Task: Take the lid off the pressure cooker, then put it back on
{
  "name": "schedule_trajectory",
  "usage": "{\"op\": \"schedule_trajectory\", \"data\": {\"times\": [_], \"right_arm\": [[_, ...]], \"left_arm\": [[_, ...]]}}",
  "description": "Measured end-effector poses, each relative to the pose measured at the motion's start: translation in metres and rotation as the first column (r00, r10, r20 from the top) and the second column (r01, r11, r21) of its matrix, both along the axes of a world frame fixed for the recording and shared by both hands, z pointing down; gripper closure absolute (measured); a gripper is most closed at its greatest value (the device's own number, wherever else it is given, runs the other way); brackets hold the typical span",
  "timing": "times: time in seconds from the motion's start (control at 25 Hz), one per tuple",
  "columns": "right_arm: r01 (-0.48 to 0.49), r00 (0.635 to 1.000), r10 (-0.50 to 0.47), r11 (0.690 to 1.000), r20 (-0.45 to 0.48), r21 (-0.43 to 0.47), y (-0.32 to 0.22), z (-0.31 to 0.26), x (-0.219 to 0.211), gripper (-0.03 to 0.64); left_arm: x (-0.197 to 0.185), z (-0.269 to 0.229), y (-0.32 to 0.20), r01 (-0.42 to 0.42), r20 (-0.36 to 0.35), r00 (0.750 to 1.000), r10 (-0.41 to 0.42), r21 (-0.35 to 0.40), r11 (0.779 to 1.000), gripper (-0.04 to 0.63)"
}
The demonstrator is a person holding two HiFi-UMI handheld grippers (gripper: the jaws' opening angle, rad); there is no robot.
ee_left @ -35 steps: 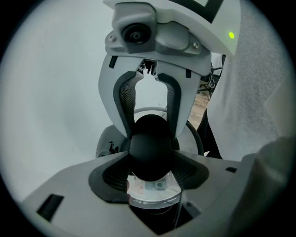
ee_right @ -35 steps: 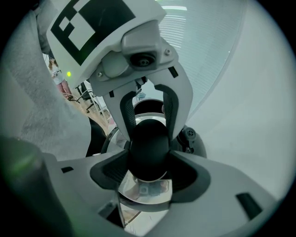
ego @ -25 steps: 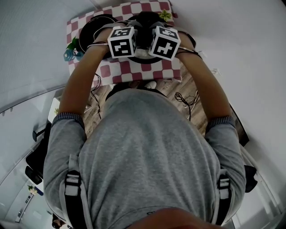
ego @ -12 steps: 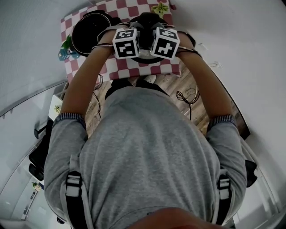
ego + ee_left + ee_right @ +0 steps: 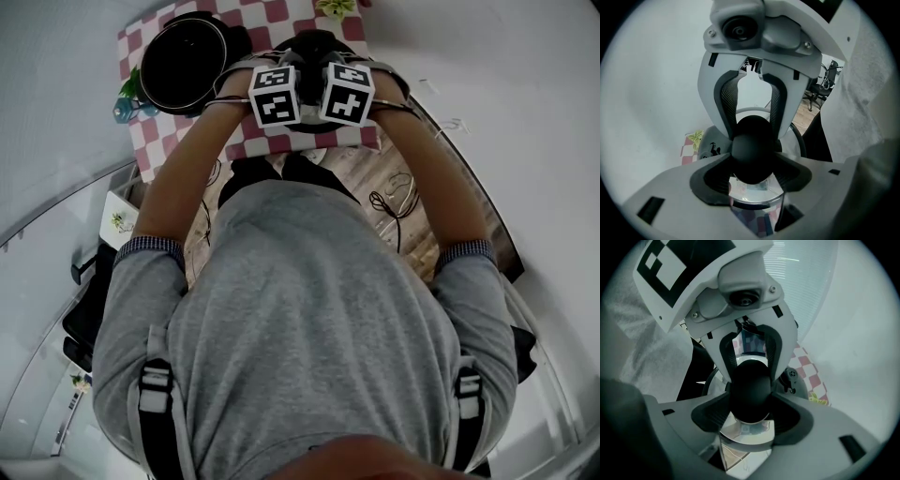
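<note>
Looking at this, the lid point(image 5: 754, 197) is already off the pressure cooker point(image 5: 183, 61) and hangs beside it over the checkered cloth point(image 5: 323, 141). The left tongs point(image 5: 752, 163) and right tongs point(image 5: 750, 403) are both pinching its black knob point(image 5: 752, 147). Putting it back on is still to do, I'd say, and there's no readable brand or writing anywhere.

I can read no words, numbers or brand names anywhere. The only printed signs are black-and-white square marker patterns on the left gripper's white cube point(image 5: 276, 95) and the right gripper's white cube point(image 5: 348, 93), at twelve o'clock in the head view.
</note>
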State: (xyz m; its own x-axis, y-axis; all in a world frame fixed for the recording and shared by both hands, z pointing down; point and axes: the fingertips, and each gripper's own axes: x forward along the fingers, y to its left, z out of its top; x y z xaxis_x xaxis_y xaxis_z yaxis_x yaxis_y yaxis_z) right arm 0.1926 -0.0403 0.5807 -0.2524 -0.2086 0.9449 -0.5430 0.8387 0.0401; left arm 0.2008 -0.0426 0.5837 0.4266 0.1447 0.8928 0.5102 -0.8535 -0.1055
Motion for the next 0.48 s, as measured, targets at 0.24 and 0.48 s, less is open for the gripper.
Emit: {"op": "schedule_trajectory", "data": {"times": [0.24,0.48], "right_arm": [[-0.006,1.000,0.006,1.000,0.004,-0.018,0.003,0.030,0.003,0.337],[-0.005,1.000,0.005,0.999,-0.001,-0.039,0.003,0.058,0.006,0.337]], "left_arm": [[0.003,0.030,0.002,0.000,0.014,1.000,0.000,-0.016,1.000,0.295],[0.006,0.059,0.003,0.004,0.014,1.000,-0.003,-0.033,0.999,0.295]]}}
